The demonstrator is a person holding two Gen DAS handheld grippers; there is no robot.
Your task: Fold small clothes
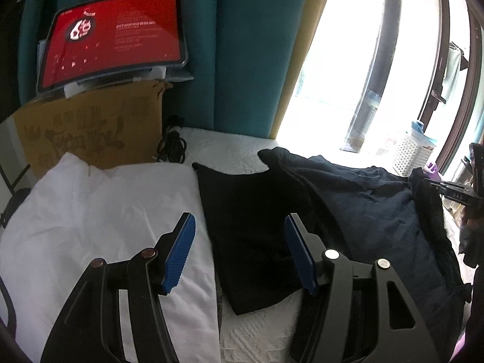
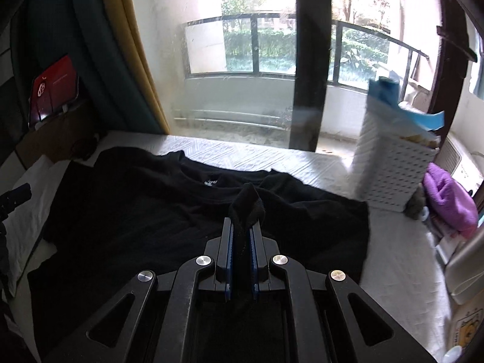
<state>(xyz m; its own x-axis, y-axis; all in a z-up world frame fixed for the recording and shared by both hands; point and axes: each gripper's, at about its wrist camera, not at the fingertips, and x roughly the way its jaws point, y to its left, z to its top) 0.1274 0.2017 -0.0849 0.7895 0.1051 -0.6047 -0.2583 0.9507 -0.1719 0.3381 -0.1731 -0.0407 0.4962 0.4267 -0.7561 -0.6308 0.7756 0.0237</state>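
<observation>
The left wrist view looks low across the bed toward a red-screened tablet (image 1: 112, 37) and window; the right wrist view faces the window straight on — both close above the shared black T-shirt (image 2: 157, 208), with the tablet in both.

The black T-shirt (image 2: 151, 211) is soft matt cloth, slightly creased, and the white garment (image 1: 106, 211) beside it is thin, crumpled cloth. Under both, the bed cover (image 2: 242, 154) is white fabric with a quilted, raised pattern. The left tongs (image 1: 240, 254) are matt black plastic with ribbed blue rubbery pads (image 1: 181, 254) and shiny metal rivets. The box (image 1: 90, 130) is dull brown cardboard; the tablet (image 1: 115, 39) has a glossy screen; the basket (image 2: 393, 172) is perforated white plastic.
</observation>
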